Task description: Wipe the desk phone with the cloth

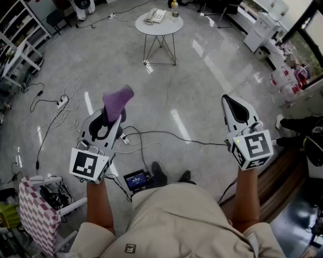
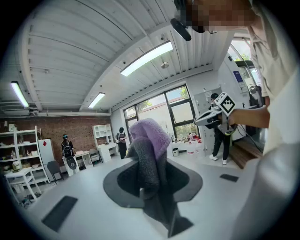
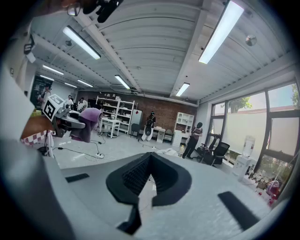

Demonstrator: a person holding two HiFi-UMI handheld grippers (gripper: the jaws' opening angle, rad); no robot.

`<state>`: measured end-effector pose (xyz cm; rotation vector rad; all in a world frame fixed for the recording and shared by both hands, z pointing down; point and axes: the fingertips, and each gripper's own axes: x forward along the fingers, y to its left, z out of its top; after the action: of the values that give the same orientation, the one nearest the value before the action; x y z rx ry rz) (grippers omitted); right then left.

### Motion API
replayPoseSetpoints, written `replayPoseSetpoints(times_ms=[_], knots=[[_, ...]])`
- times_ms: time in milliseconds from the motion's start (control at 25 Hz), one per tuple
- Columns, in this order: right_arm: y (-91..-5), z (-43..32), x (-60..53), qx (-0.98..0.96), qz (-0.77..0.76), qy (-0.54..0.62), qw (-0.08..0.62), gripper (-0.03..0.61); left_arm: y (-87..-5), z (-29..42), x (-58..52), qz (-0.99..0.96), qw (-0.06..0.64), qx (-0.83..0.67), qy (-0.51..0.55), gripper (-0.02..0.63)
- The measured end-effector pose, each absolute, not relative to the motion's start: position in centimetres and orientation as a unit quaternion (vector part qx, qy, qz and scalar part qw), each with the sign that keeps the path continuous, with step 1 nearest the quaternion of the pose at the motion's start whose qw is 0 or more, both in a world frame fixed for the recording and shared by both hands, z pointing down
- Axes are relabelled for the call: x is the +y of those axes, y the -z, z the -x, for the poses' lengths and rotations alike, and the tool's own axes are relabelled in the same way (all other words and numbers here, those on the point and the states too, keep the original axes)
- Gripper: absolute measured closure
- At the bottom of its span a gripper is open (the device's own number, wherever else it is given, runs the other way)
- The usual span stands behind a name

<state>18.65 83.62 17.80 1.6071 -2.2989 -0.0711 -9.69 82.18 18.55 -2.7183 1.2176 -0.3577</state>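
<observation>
Head view: desk phone (image 1: 155,15) on round table (image 1: 162,30), well apart from both grippers. Cloth (image 1: 118,102) soft, light, floppy; best held by a bunched end. Left gripper (image 1: 112,117) clamps its lower part. Right gripper (image 1: 231,104) jaws together, empty. Handset probably loose, so wipe gently

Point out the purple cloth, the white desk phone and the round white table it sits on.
purple fleecy cloth (image 1: 118,102), head view: middle of the bunched fabric.
white desk phone (image 1: 155,16), head view: centre of its body.
round white side table (image 1: 162,28), head view: bare top near the front rim.
</observation>
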Motion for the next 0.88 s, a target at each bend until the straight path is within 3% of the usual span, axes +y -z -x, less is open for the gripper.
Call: replayPoseSetpoints(times_ms=[640, 880], knots=[[-18.6, -14.3, 79.5, -0.792, -0.585, 0.022, 0.174, 0.589, -20.1, 14.9, 77.2, 0.912, 0.053, 0.389, 0.12, 0.517], [-17.4, -12.1, 78.5, -0.795, -0.591, 0.012, 0.137, 0.587, -19.3, 16.9, 76.2, 0.915, 0.064, 0.388, 0.092, 0.517]])
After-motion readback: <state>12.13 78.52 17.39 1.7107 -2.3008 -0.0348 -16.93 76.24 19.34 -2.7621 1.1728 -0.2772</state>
